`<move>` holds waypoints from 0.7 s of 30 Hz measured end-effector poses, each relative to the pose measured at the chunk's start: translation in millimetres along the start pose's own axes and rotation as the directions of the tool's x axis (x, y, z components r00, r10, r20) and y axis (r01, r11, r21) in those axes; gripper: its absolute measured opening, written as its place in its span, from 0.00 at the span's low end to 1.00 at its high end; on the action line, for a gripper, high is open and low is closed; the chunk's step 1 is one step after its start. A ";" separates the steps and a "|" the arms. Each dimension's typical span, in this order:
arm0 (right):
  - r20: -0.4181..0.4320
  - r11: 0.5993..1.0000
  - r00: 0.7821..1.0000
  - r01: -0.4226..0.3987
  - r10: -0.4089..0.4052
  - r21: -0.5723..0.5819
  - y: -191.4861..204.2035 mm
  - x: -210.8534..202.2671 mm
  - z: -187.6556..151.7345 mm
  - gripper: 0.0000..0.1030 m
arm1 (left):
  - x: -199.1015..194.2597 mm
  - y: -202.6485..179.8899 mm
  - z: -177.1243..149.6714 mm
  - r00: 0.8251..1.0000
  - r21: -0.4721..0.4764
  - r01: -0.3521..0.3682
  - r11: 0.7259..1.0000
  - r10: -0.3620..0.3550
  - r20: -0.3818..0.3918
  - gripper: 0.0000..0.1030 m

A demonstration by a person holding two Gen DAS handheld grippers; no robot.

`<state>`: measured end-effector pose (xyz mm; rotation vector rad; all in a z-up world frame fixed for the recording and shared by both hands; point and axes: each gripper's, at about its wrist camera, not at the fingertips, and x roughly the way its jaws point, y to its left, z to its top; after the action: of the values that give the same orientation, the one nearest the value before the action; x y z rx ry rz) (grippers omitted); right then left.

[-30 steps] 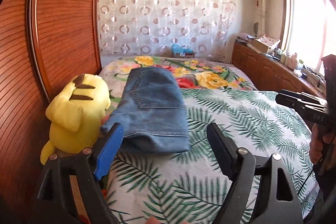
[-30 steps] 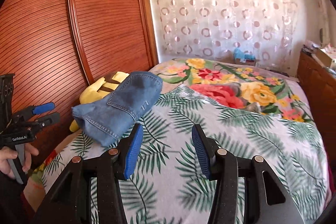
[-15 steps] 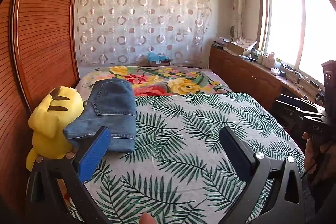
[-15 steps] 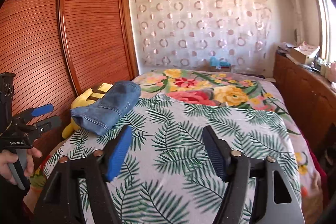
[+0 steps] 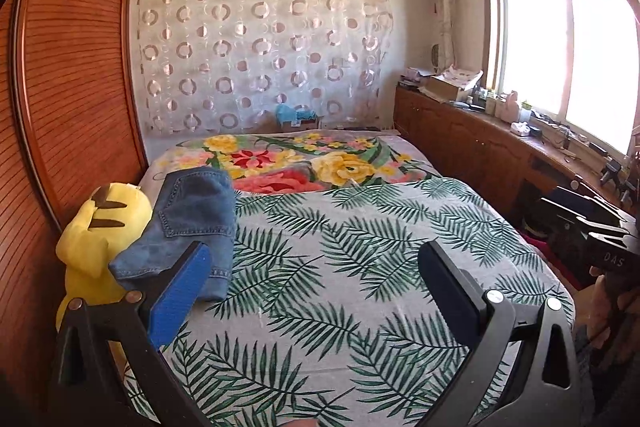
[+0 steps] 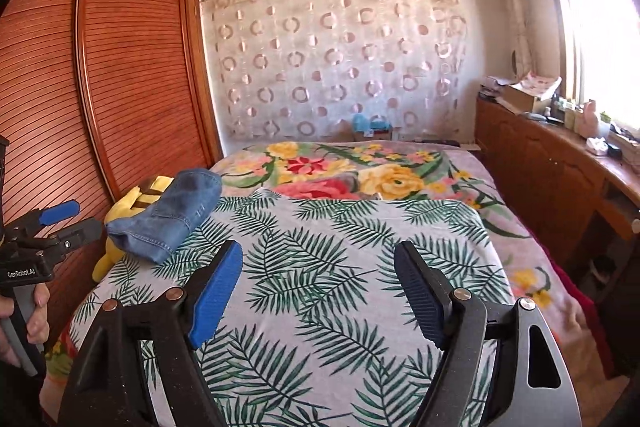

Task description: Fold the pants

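Backing off now: we've pulled both tongs away, left tongs (image 5: 312,283) gaping wide and empty, right tongs (image 6: 320,281) opening on nothing. Folded blue denim pants (image 5: 188,223) sit by the yellow plush toy (image 5: 96,235), so folding looks finished.

Each black hand-held gripper (image 6: 320,295) has blue ribbed pads (image 6: 216,297), silver screws, and white lettering.

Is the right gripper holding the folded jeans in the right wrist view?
No. The right gripper is opening with only the leaf-print bedspread between its fingers, while the folded jeans lie apart, beside the yellow plush toy.
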<state>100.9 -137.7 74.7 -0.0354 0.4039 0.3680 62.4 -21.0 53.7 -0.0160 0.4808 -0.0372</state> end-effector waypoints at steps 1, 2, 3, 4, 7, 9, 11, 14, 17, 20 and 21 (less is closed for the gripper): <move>0.007 1.000 1.000 0.005 -0.005 -0.001 2.4 -4.6 1.1 0.77 | -1.4 -2.6 1.8 1.000 0.005 0.005 1.000 -0.005 0.004 1.00; 0.014 1.000 1.000 0.006 -0.006 -0.001 4.7 -7.8 1.4 0.77 | -3.7 -6.1 3.5 1.000 0.009 0.008 1.000 -0.008 0.011 1.00; 0.021 1.000 1.000 0.008 -0.008 -0.001 8.3 -9.3 1.9 0.77 | -5.9 -8.5 4.5 1.000 0.010 0.012 1.000 -0.012 0.017 1.00; 0.028 1.000 1.000 0.013 -0.013 -0.002 10.2 -12.1 2.1 0.77 | -9.0 -11.0 6.3 0.999 0.008 0.019 1.000 -0.020 0.025 1.00; 0.049 1.000 0.999 0.025 -0.025 0.000 16.1 -21.4 2.1 0.77 | -14.7 -14.6 8.5 0.999 0.004 0.028 1.000 -0.028 0.038 1.00; 0.056 1.000 0.998 0.025 -0.025 0.000 19.9 -26.7 0.3 0.77 | -19.4 -18.7 9.1 0.999 0.013 0.022 1.000 -0.022 0.048 1.00; 0.061 0.999 0.998 0.032 -0.032 -0.004 19.9 -29.0 -2.9 0.77 | -22.1 -19.7 9.0 0.998 0.014 0.016 1.000 -0.017 0.053 1.00; 0.071 0.999 0.997 0.038 -0.038 -0.005 22.5 -33.6 -7.0 0.77 | -24.1 -18.8 8.8 0.998 0.009 0.018 1.000 -0.018 0.056 1.00; 0.072 0.999 0.997 0.038 -0.038 -0.002 21.8 -33.5 -10.2 0.77 | -24.3 -18.1 8.5 0.998 0.006 0.018 1.000 -0.019 0.056 1.00; 0.072 0.999 0.997 0.038 -0.038 -0.004 20.8 -32.0 -10.5 0.77 | -24.6 -17.6 8.3 0.998 0.007 0.016 1.000 -0.016 0.055 1.00; 0.072 0.999 0.997 0.038 -0.038 -0.003 19.7 -30.7 -10.0 0.77 | -25.2 -17.2 8.1 0.998 0.005 0.017 1.000 -0.017 0.054 1.00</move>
<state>63.8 -131.0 78.2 -0.0343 0.3305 0.3319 43.3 -37.1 72.9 -0.0166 0.4263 -0.0541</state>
